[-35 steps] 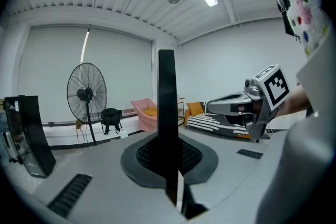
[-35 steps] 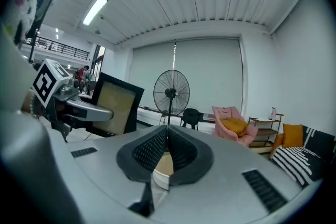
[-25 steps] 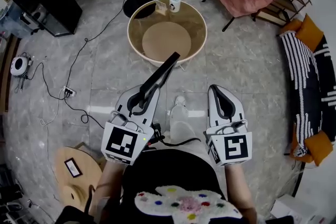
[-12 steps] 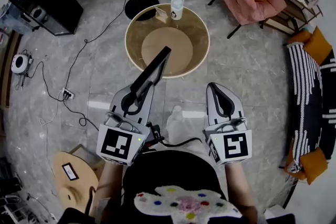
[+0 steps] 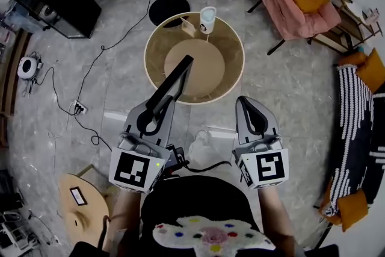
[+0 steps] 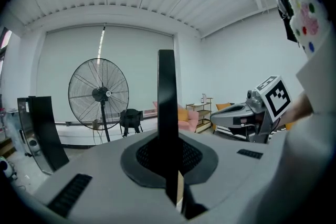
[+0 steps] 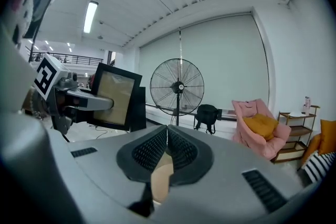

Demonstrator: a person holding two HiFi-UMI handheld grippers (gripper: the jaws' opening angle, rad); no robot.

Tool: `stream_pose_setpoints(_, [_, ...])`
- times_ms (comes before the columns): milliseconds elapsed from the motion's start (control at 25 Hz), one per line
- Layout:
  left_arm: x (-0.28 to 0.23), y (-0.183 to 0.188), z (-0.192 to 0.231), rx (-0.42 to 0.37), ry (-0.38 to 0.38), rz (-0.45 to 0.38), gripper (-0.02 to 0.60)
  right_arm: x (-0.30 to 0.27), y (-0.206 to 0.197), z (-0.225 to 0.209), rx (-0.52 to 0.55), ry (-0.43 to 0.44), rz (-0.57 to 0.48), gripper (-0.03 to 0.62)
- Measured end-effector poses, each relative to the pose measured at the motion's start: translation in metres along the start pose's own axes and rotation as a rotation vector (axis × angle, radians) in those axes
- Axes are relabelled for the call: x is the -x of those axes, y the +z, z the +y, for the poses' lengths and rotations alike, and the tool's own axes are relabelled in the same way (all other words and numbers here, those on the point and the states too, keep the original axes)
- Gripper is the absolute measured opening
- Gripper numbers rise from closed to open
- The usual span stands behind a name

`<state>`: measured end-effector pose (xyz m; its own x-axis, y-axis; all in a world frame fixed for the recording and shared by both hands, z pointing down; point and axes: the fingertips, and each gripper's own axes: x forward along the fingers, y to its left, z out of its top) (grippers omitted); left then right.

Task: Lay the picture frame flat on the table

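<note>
- Head view: the left gripper [image 5: 160, 106] has its jaws pinched tight on the picture frame [image 5: 173, 82], gripping it by its lower end.
- The frame stands on edge in the air, slanting up and away over the near rim of the round table [image 5: 236, 39]. It isn't touching the top.
- The right gripper [image 5: 252, 104] sits alongside, jaws together and carrying nothing. A cup [image 5: 207, 19] stands at the far side of the table, well away from the bare middle.
- Left gripper view: the frame [image 6: 167, 107] shows edge-on between the pads as a thin, straight black bar rising up the middle, so it looks stiff.
- One pinch carries it, so I'd judge it light. That smooth border could pivot in so narrow a grip, though, so slow tilting is wise.
- Right gripper view: the right gripper [image 7: 167, 145] has its pads meeting with nothing between them.
- Across the way the frame [image 7: 112, 96] shows its face, a pale tan panel inside a broad black border, held upright by the left gripper [image 7: 79, 101].
- If that panel is glazed it is fragile. Best to hold it on the border, never the panel. Set one edge on the table first, then ease it over flat, with the free gripper steadying the far border.
</note>
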<state>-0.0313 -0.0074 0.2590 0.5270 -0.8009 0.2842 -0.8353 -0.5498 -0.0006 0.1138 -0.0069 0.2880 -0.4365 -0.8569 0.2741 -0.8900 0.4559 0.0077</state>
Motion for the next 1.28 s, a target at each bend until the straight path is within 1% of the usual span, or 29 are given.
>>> stream_pose_setpoints(120, [-0.006, 0.001, 0.004, -0.008, 0.012, 0.007, 0.023, -0.010, 0.003, -0.006, 0.020, 0.014, 0.002, 0.034])
stream_pose_setpoints(280, [-0.014, 0.005, 0.006, 0.000, 0.017, 0.006, 0.023, -0.017, 0.007, -0.009, 0.028, 0.027, 0.004, 0.034])
stream_pose_setpoints(440, [-0.020, 0.007, 0.010, 0.009, 0.007, 0.007, 0.023, -0.022, 0.011, -0.009, 0.028, 0.030, 0.008, 0.034])
stream_pose_setpoints(760, [-0.041, 0.013, 0.021, -0.022, -0.055, 0.003, 0.023, -0.038, 0.019, -0.017, 0.010, -0.017, -0.004, 0.034])
stream_pose_setpoints(1000, [-0.047, 0.020, 0.028, -0.020, -0.102, -0.018, 0.023, -0.046, 0.030, -0.017, 0.019, -0.056, -0.019, 0.034])
stream_pose_setpoints(1280, [-0.052, 0.021, 0.030, -0.018, -0.149, -0.027, 0.023, -0.047, 0.036, -0.014, 0.034, -0.080, -0.025, 0.034])
